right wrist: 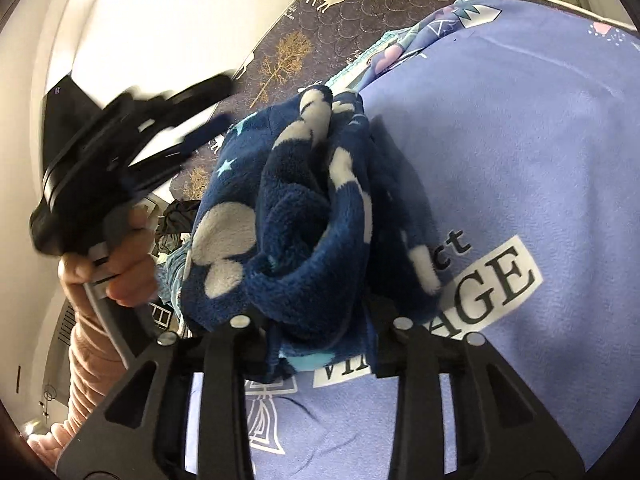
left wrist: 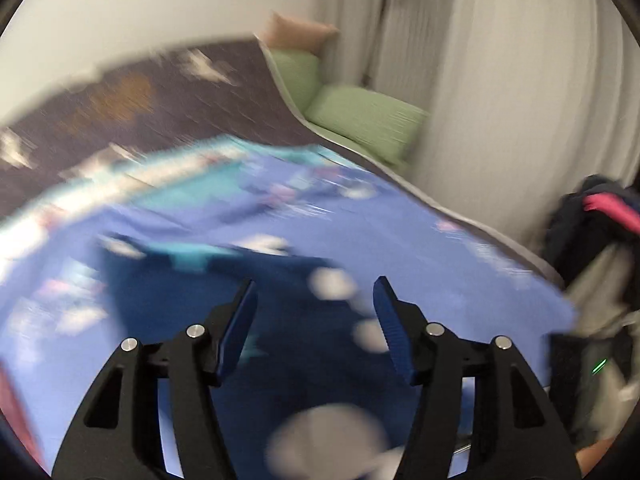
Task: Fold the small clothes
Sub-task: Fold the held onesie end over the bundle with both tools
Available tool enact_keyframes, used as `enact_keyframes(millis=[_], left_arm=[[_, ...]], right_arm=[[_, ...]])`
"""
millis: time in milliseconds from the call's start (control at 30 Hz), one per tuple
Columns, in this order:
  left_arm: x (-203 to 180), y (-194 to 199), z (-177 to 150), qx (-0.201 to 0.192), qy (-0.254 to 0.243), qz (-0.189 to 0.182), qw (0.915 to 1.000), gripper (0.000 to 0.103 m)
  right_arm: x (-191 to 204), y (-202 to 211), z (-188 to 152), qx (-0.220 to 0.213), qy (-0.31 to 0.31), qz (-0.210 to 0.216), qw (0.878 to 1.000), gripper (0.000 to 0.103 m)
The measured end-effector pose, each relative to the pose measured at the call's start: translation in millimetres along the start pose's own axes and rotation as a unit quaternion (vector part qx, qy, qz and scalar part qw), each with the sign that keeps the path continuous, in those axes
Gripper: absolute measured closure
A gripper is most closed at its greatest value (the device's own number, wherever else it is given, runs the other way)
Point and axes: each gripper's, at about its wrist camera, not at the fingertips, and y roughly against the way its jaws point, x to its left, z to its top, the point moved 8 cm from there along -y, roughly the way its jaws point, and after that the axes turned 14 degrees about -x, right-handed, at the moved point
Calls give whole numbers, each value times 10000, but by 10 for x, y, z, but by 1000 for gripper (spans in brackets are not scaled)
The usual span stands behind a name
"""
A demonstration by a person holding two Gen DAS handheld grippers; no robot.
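A dark blue fleece garment [right wrist: 288, 216] with grey-white spots and small stars is bunched up between the fingers of my right gripper [right wrist: 324, 264]. It fills the gap and hides the pads, and the jaws look shut on it. In the blurred left wrist view the same fleece [left wrist: 312, 380] lies below my left gripper [left wrist: 315, 282], whose blue pads stand wide apart with nothing between them. From the right wrist view, the left gripper [right wrist: 222, 102] hovers open at the fleece's far left, held by a hand [right wrist: 120, 264].
A lavender blanket [right wrist: 520, 160] with printed letters lies under the fleece, on a dark bed cover [right wrist: 340, 32] patterned with deer and trees. Green pillows [left wrist: 360, 116] sit by the curtain. A dark pile of clothes [left wrist: 592, 216] sits beyond the bed's right edge.
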Motion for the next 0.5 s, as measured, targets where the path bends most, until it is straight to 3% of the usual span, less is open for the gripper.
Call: enact_keyframes(millis=[33, 100, 167, 233, 300, 367, 433, 500], left_arm=[[169, 111, -29, -80, -209, 333, 9992, 43], [346, 194, -169, 50, -390, 548, 9977, 44], [421, 181, -427, 402, -428, 495, 9970, 63], [368, 97, -638, 615, -711, 493, 9943, 71], [254, -19, -717, 598, -1168, 637, 9893, 78], [154, -150, -688, 645, -1136, 541, 9900, 80], [80, -296, -675, 726, -1088, 403, 9906, 80], [-27, -466, -788, 890, -1487, 424, 9840, 79]], right_arm=[[-8, 17, 17, -27, 58, -44, 10000, 60], [-21, 33, 45, -41, 141, -111, 9998, 53], [-11, 56, 76, -56, 283, -156, 9995, 51], [44, 59, 105, -75, 491, -191, 9986, 46], [95, 50, 116, -51, 661, -214, 9976, 47], [122, 81, 209, -222, 801, -335, 9960, 71], [-34, 70, 301, -245, 781, -783, 9936, 70], [-271, 35, 278, -49, 614, -1154, 9914, 55]])
